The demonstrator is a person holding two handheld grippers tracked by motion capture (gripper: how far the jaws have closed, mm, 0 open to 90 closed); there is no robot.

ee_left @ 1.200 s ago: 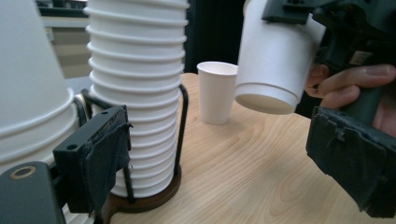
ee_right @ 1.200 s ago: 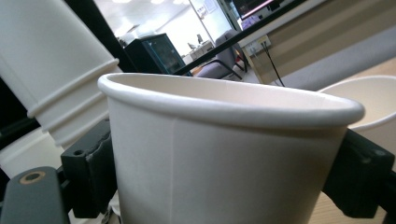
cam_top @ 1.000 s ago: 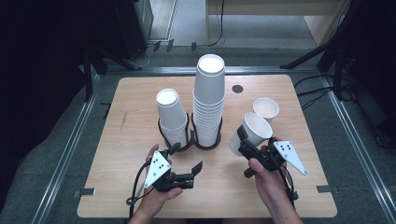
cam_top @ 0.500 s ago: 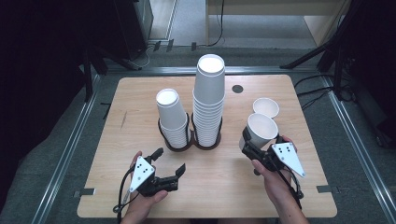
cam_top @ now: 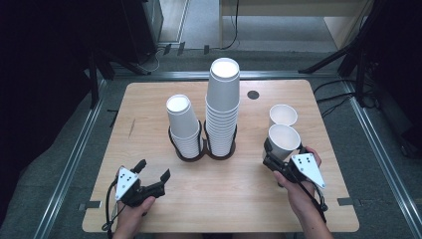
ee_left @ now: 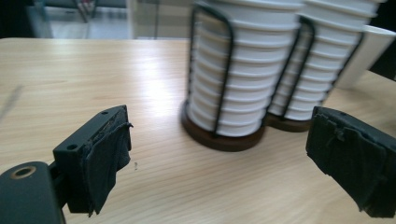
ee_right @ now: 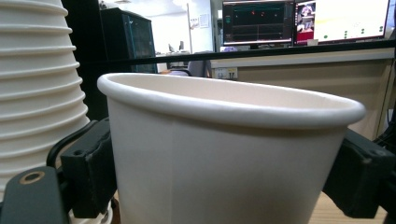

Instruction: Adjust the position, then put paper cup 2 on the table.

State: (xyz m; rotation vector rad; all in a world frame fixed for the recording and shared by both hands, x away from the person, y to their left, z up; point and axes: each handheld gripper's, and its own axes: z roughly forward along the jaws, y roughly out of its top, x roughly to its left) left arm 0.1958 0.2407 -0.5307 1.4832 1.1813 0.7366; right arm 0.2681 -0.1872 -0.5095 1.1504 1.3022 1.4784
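Right hand-held gripper (cam_top: 273, 155): clamped on a single paper cup (cam_top: 282, 141), one jaw pressed to each side of the wall; cup held upright.
Held cup location: right part of the table (cam_top: 149, 107), just in front of a second loose cup (cam_top: 282, 115).
Left hand-held gripper (cam_top: 152, 172): jaws spread wide, nothing between them; positioned near the table's front left.
Cup stacks: a short stack (cam_top: 182, 125) and a tall stack (cam_top: 222, 106) are seated side by side in a black wire holder (cam_top: 189, 152) at table centre.
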